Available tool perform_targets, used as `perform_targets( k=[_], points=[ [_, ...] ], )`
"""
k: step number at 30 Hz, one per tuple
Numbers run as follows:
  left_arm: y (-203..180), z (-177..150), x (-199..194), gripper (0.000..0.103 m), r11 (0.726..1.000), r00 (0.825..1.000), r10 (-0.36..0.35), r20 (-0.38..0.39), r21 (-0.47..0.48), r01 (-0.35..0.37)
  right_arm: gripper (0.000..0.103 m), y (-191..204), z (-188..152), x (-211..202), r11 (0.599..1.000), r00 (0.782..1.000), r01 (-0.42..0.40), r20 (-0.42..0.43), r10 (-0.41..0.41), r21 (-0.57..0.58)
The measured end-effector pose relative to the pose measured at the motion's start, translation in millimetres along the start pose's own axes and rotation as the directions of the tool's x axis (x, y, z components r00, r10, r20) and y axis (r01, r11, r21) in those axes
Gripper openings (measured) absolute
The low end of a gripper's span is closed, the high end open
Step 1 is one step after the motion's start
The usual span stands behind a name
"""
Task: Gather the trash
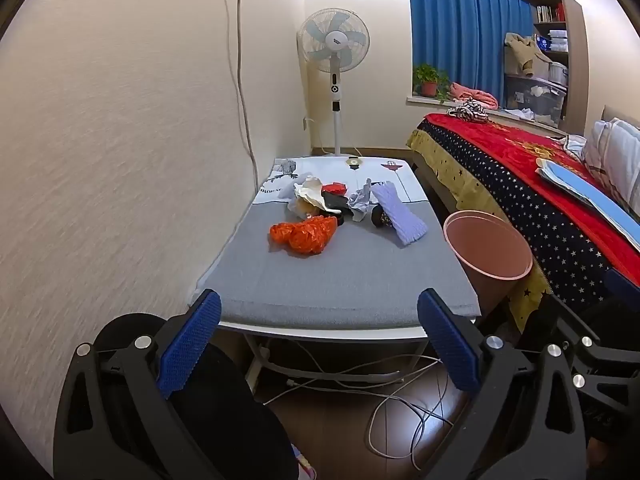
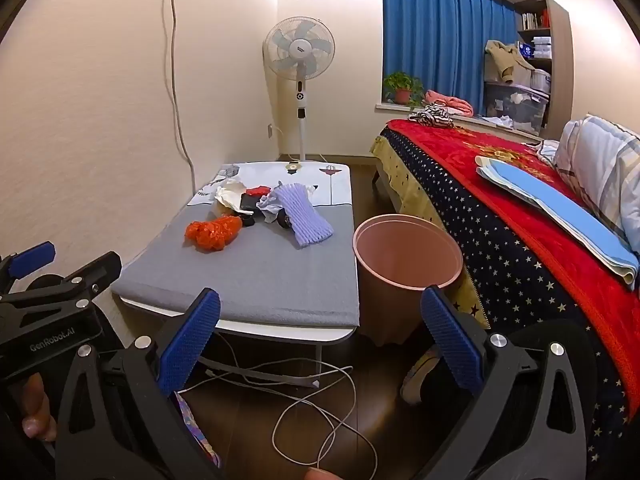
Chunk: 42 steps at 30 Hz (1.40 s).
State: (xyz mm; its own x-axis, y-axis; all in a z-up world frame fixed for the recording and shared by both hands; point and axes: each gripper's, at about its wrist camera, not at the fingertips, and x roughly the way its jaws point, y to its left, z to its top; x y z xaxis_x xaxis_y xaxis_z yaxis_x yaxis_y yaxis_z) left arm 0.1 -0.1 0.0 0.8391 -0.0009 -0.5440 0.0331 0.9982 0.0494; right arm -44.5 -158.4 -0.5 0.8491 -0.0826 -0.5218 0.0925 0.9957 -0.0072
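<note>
A heap of trash lies on the far half of a low table: a crumpled orange plastic bag, a purple foam net sleeve, cream paper, a small red scrap and grey crumpled wrap. A pink bin stands on the floor at the table's right side, with nothing seen inside. My left gripper and right gripper hang short of the table's near edge, both open and holding nothing.
White cables trail over the dark floor under the table. A bed with a red and starred cover runs along the right. A standing fan is in the far corner. The left gripper's body shows at the right wrist view's left.
</note>
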Motion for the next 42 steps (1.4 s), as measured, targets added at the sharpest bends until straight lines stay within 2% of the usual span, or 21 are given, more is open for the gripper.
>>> perform_targets(
  k=[42],
  points=[
    [3.4, 0.5, 0.5, 0.095, 1.0, 1.0, -0.008, 0.012, 0.002, 0.008, 0.098, 2.2, 3.6, -0.4, 1.0, 1.0, -0.002, 0.0, 0.002, 0.005]
  ],
)
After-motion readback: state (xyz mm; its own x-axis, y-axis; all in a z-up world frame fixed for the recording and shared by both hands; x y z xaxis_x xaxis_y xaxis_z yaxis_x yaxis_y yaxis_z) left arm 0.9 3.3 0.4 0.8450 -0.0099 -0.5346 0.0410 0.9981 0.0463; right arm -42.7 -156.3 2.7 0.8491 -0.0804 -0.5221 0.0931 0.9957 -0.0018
